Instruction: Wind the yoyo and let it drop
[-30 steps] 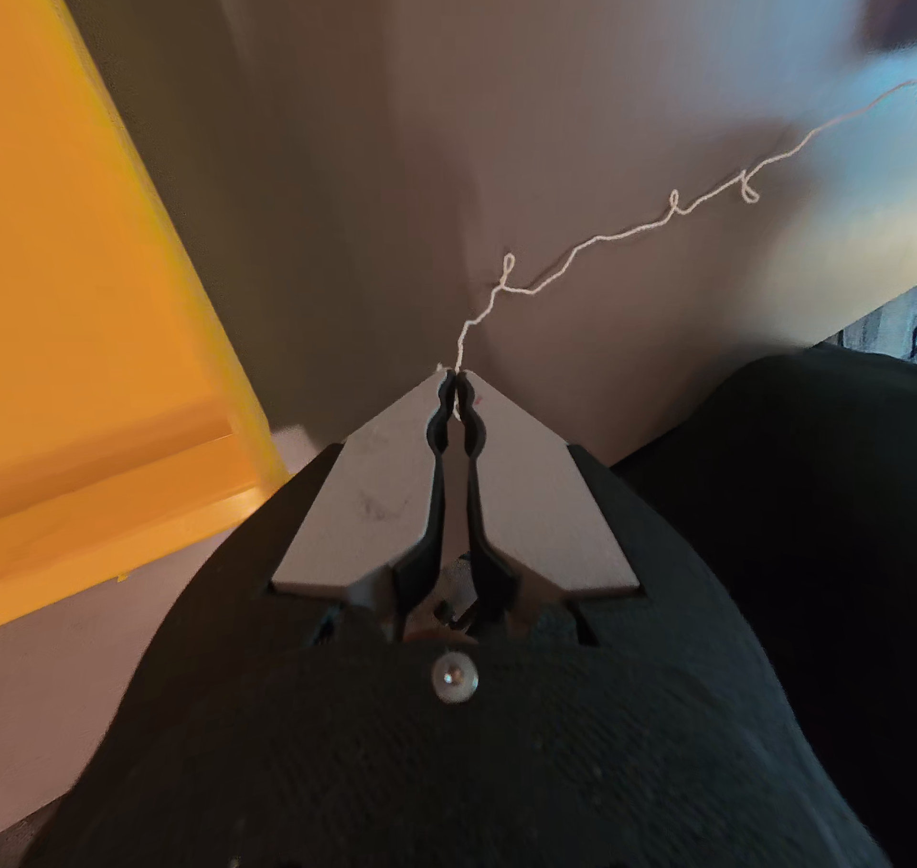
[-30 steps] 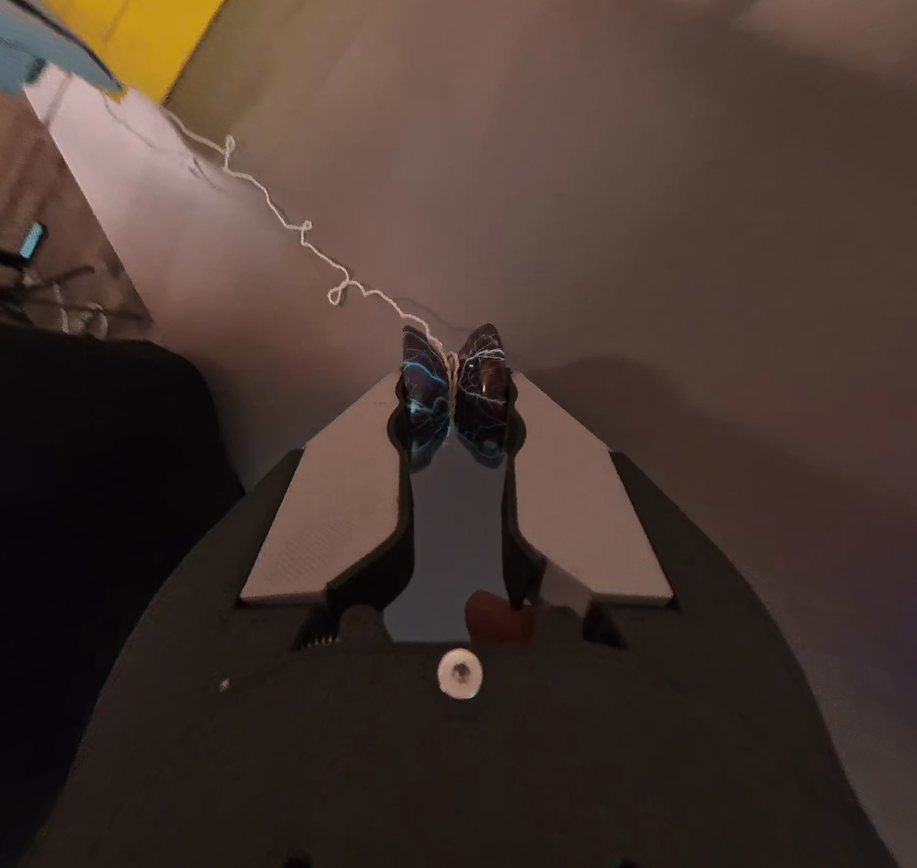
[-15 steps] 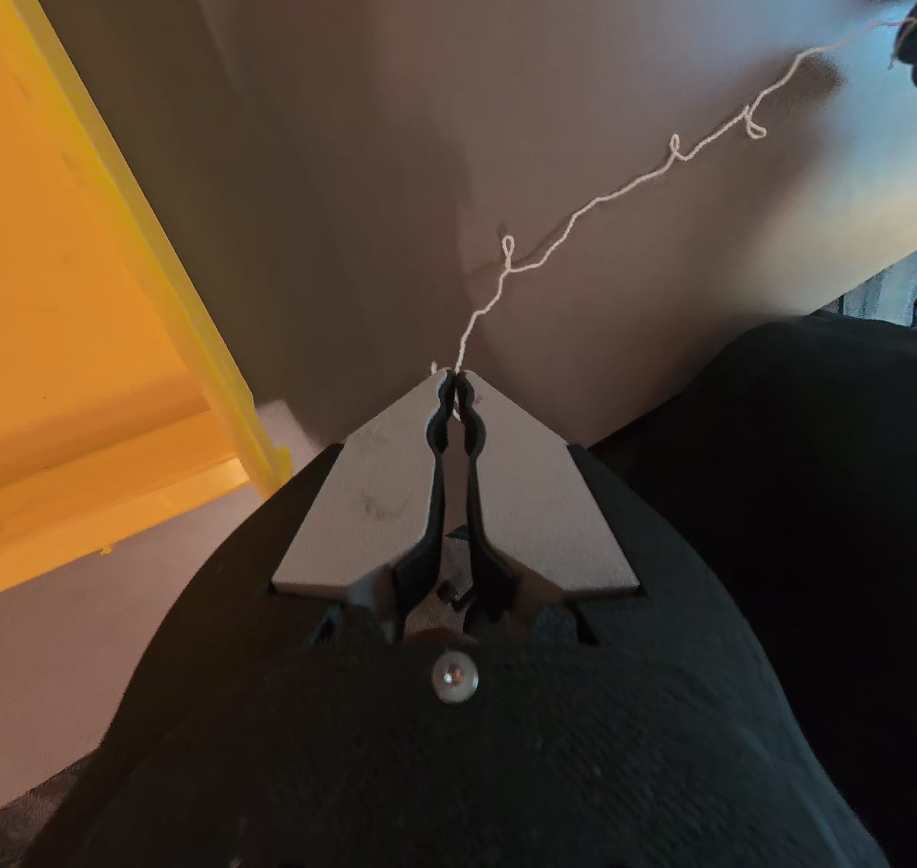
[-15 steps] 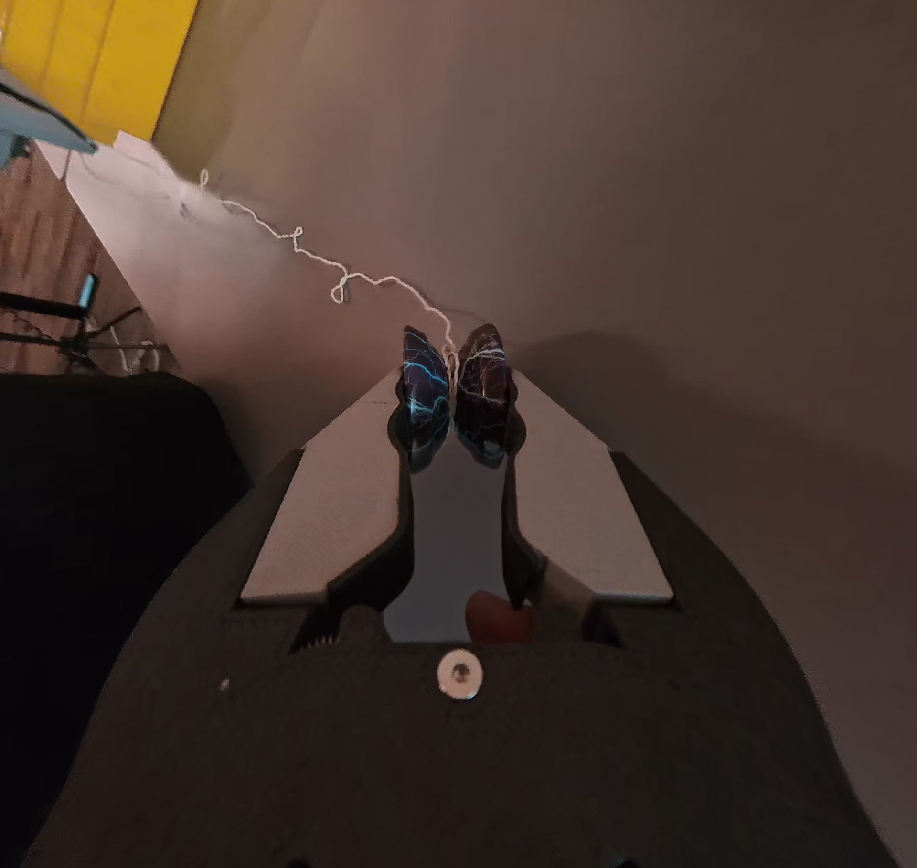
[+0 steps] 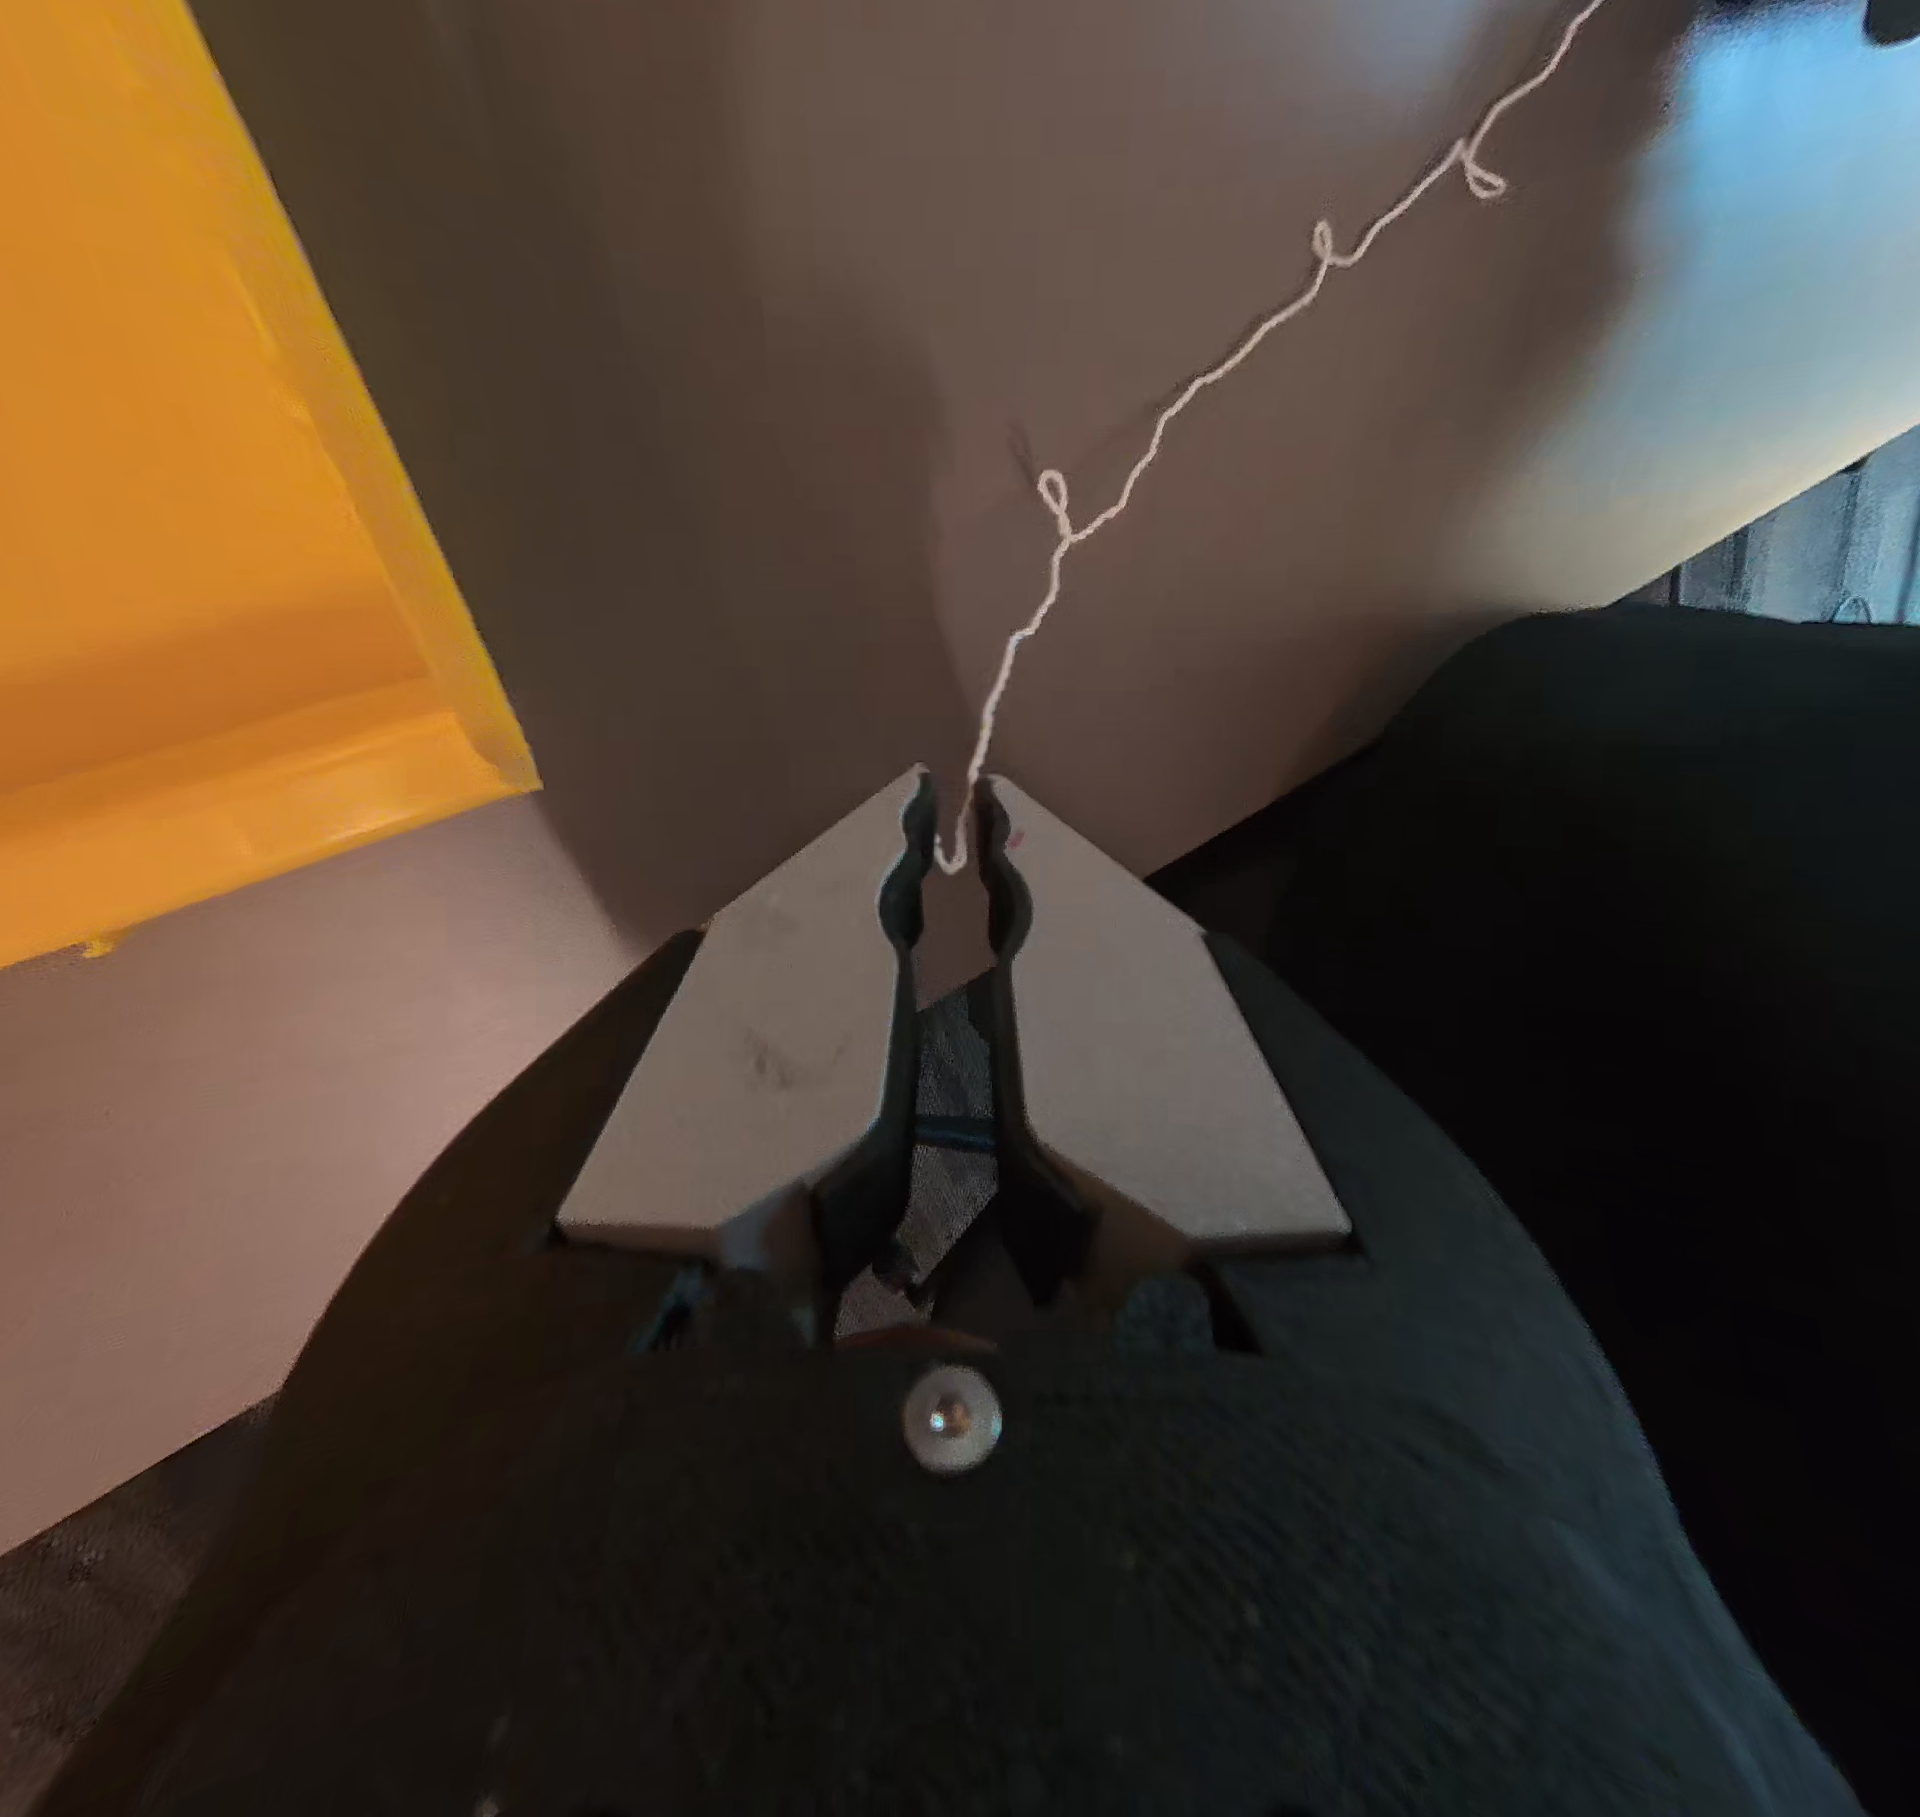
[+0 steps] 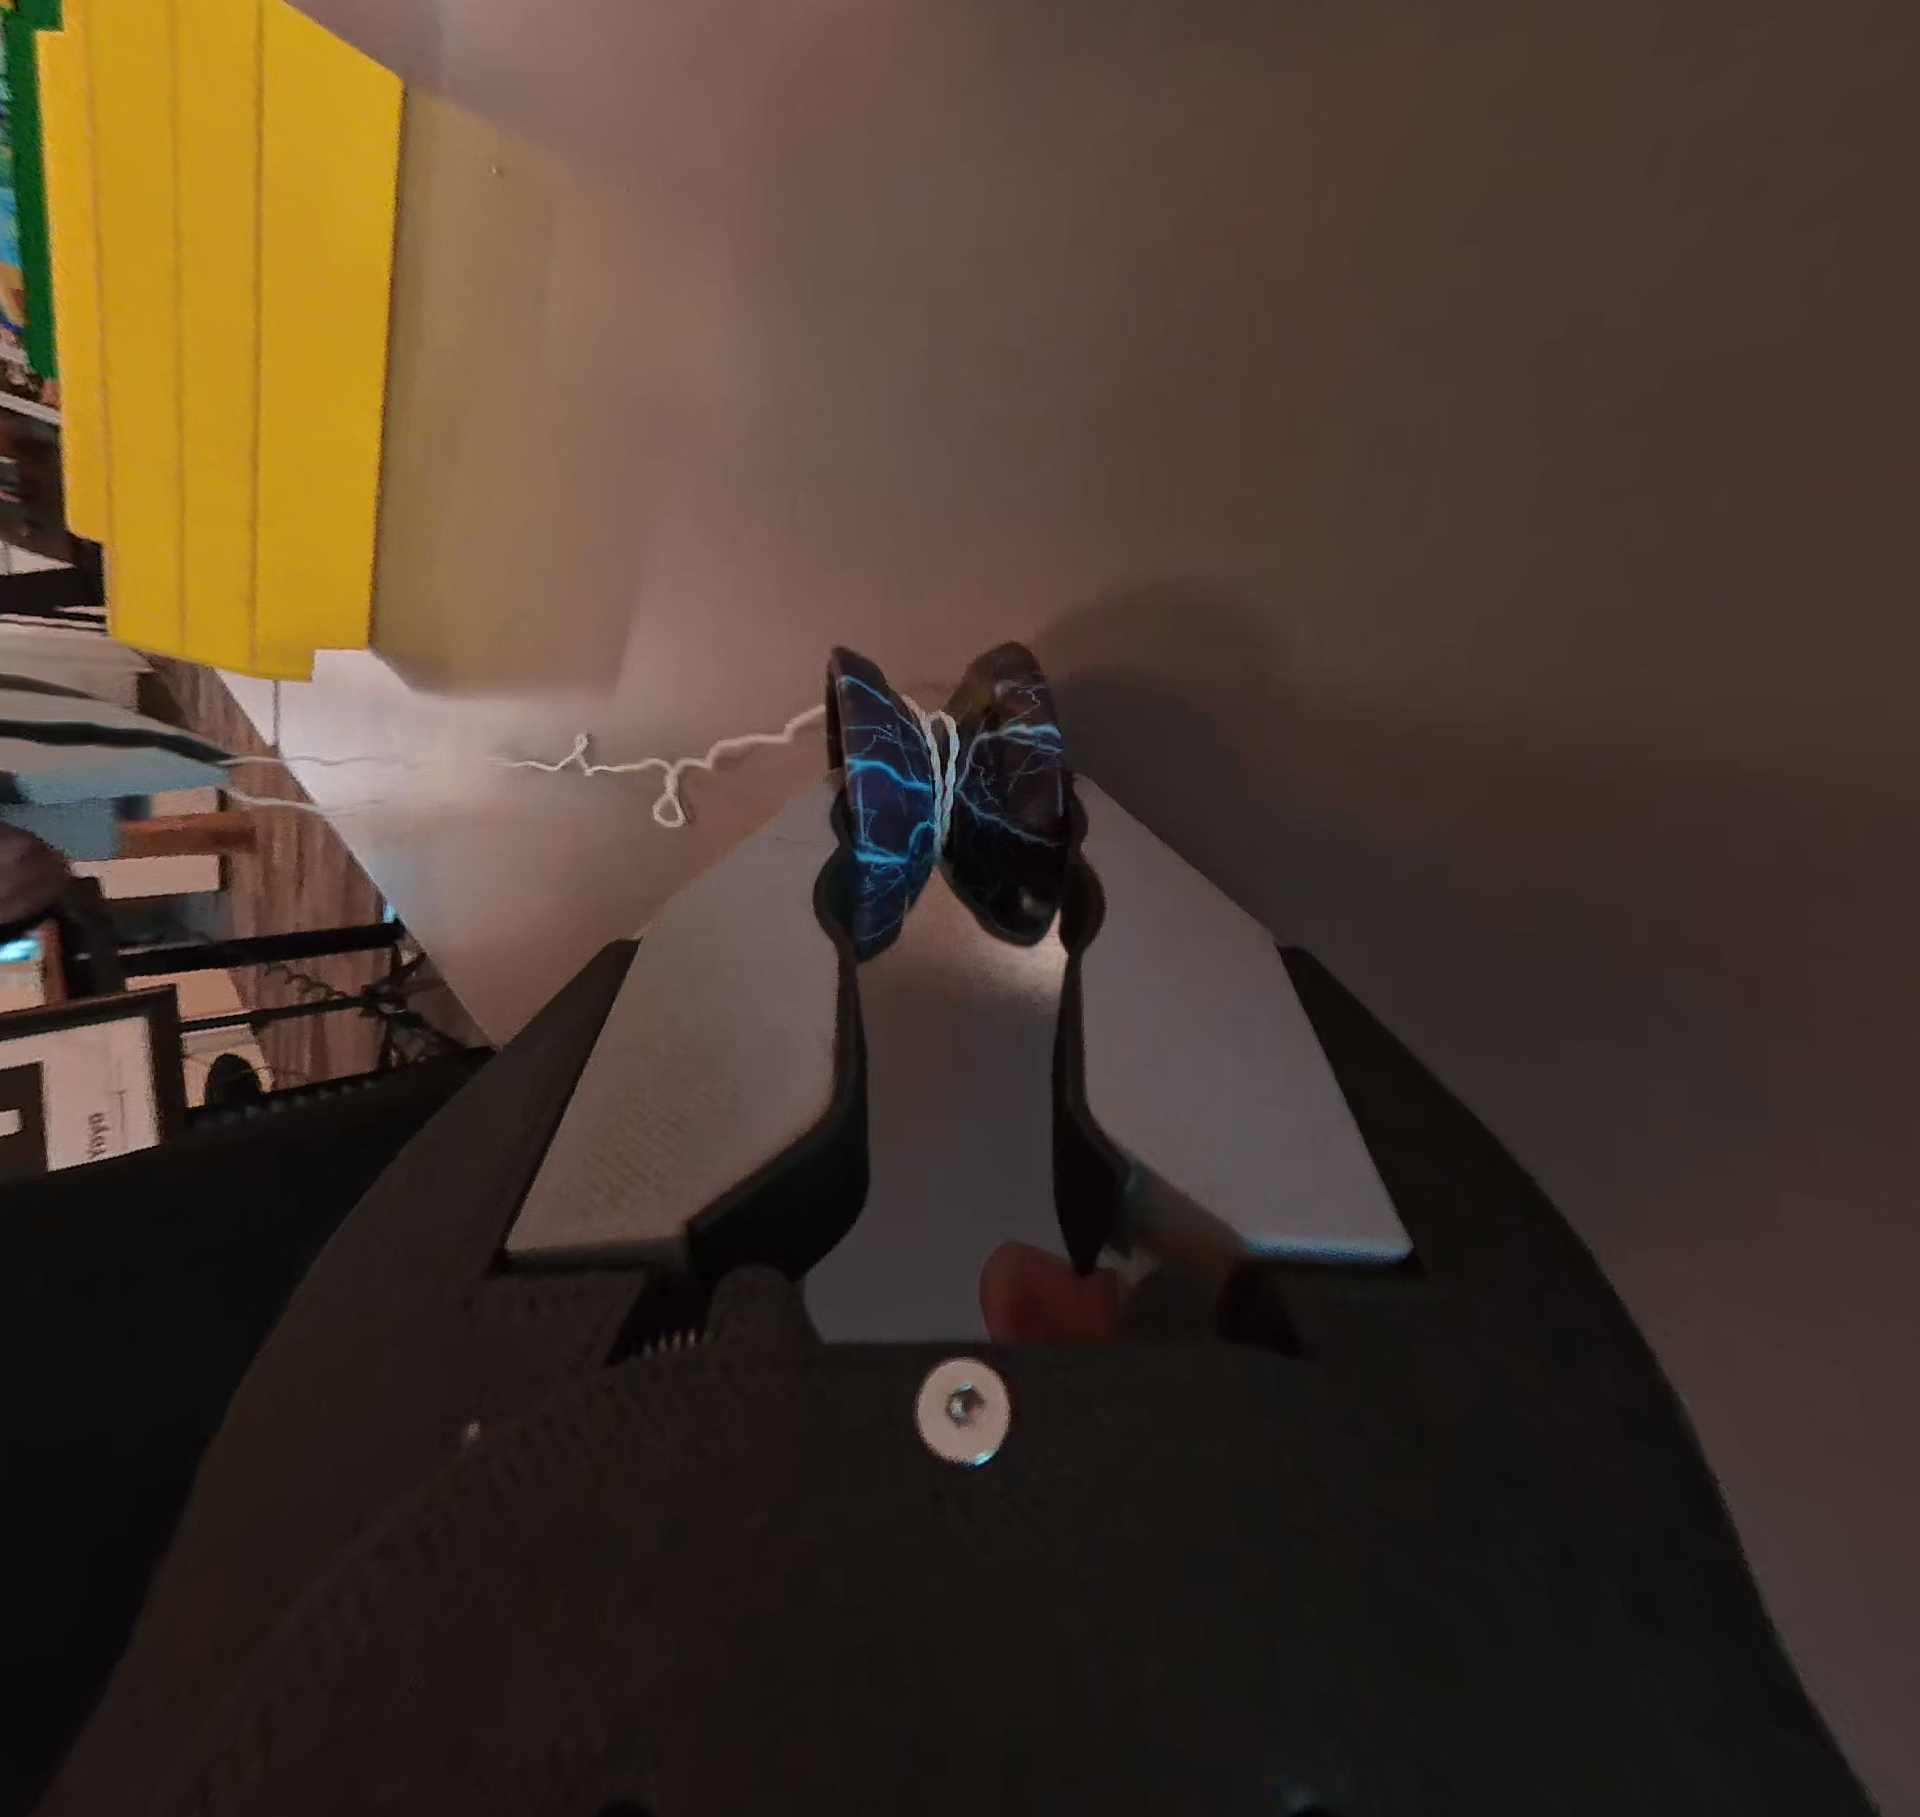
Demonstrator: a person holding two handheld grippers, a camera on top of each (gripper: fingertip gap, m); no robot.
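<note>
Winding step. Right claw clamps yoyo; left claw narrowly parted, string loose between tips, trailing toward 1 o'clock. Next: re-pinch string, wrap groove.

Yoyo: dark navy, veined with bright blue and white lightning streaks. String: white, kinked, toward 1 o'clock. Bin at 9 o'clock: orange-yellow. Table: dull mauve-grey. Gripper fingers: pale grey faces, black edging, on black bodies.

Dark blue-veined yoyo, string trailing
</note>
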